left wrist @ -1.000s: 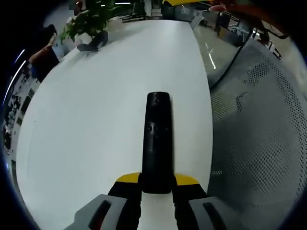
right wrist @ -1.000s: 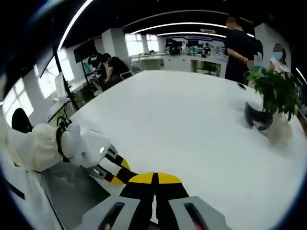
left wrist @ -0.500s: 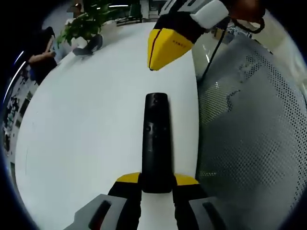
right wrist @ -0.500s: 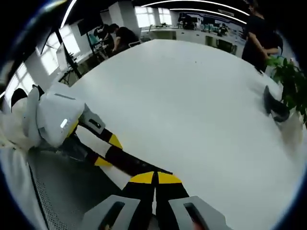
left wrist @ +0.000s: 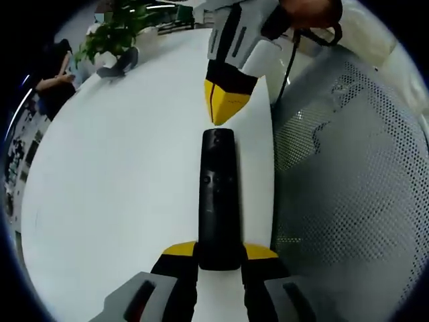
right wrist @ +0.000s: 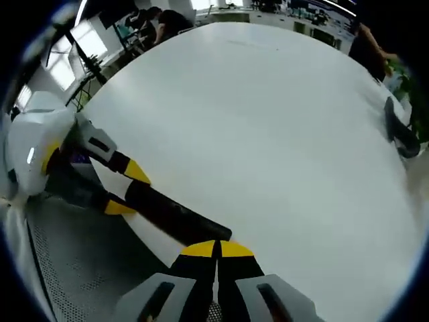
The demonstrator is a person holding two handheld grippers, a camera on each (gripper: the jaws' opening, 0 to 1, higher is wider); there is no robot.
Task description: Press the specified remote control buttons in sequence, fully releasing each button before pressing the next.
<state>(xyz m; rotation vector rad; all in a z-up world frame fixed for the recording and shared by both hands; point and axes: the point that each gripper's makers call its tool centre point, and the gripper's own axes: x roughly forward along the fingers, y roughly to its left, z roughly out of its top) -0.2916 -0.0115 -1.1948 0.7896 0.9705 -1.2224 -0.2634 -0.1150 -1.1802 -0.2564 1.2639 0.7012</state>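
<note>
**Right gripper poised over the remote's top end, first press pending**

The left gripper (left wrist: 219,261) clamps the near end of the remote (left wrist: 219,194), its yellow-tipped jaws closed on either side of the black body. The remote juts out over the table (left wrist: 120,174), close to the table's edge, where a perforated grey chair back (left wrist: 348,201) sits just beside it. The remote's far end, with its round button, points away from the gripper toward the table's middle.

The right gripper (left wrist: 226,107) comes down from above with its jaws shut together into a single yellow point. In the left gripper view that point sits just beyond the remote's far end, very near it; whether it touches cannot be told. In the right gripper view the right gripper (right wrist: 216,251) hangs directly over the end of the remote (right wrist: 175,218), with the left gripper (right wrist: 117,184) holding the other end near the table edge.

A plant (left wrist: 110,33) and a dark object (left wrist: 124,62) stand at the far corner of the table.

The step in hand looks like the approach to a button. The next move probably calls for drawing the closed tip slightly back over the target button, pressing straight down, then lifting fully clear, while the left grip holds the remote steady.
</note>
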